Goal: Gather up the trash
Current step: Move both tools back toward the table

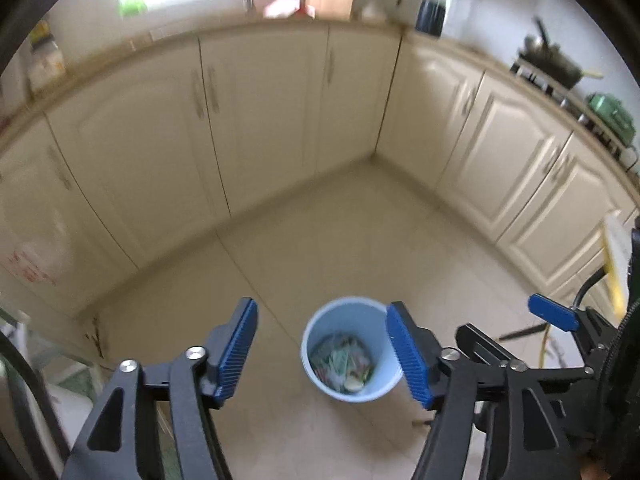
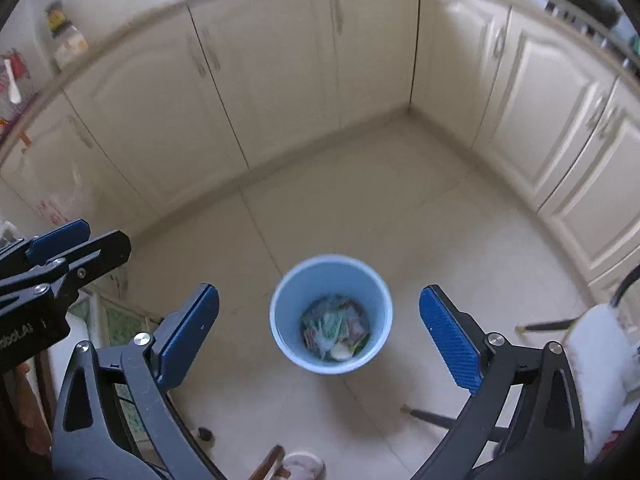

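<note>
Fingers of the left gripper (image 1: 322, 354) and right gripper (image 2: 320, 336) are wide apart, holding nothing. The blue bin (image 2: 280, 320) has trash (image 2: 334, 328) inside, with bare floor (image 2: 400, 208) all around.

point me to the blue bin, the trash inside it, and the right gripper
blue bin (image 2: 280, 312): right wrist view, inner left wall.
trash (image 2: 334, 328): right wrist view, middle of the pile.
right gripper (image 2: 320, 326): right wrist view, midway between its open fingers.

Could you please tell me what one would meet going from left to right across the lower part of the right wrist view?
Left gripper at the left edge → the right gripper's left finger → blue bin holding trash → its right finger → white chair cushion.
</note>
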